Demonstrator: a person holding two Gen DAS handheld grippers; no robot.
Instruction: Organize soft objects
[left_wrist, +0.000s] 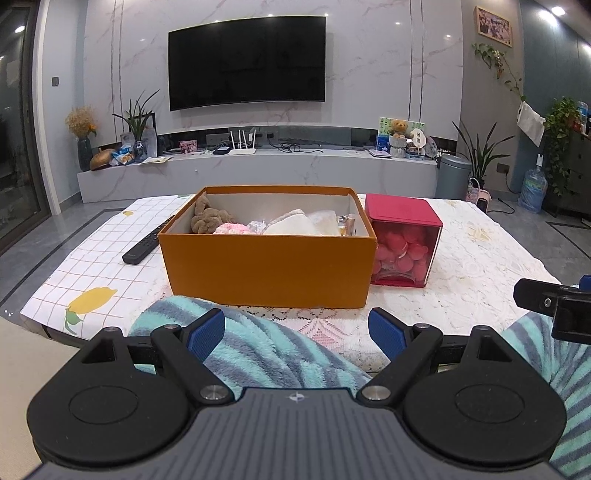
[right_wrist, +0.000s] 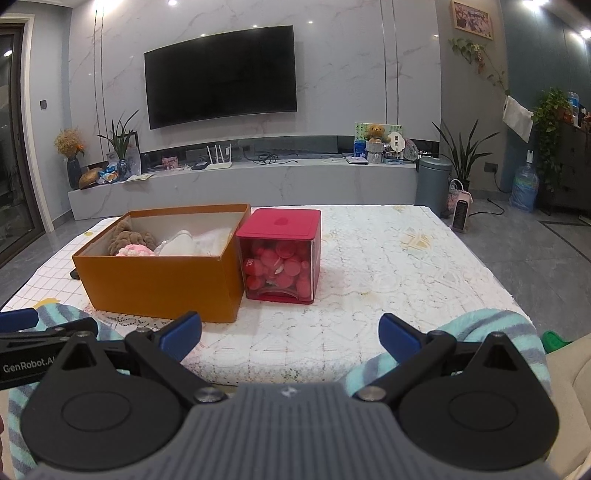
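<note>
An orange box (left_wrist: 266, 269) stands on the table and holds soft things: a brown plush toy (left_wrist: 208, 218), a pink fluffy item (left_wrist: 231, 229) and white cloths (left_wrist: 295, 221). The same orange box (right_wrist: 162, 284) shows at the left in the right wrist view. My left gripper (left_wrist: 297, 332) is open just in front of the box, above a fluffy teal and grey striped cloth (left_wrist: 266, 350). My right gripper (right_wrist: 290, 338) is open over bare tablecloth, with the striped cloth (right_wrist: 480, 328) under its right finger. Neither holds anything.
A red box (left_wrist: 404, 240) of red discs stands against the orange box's right side. A black remote (left_wrist: 146, 242) lies to the left of the orange box. The table carries a white lace cloth (right_wrist: 388, 266). A TV wall and low cabinet stand behind.
</note>
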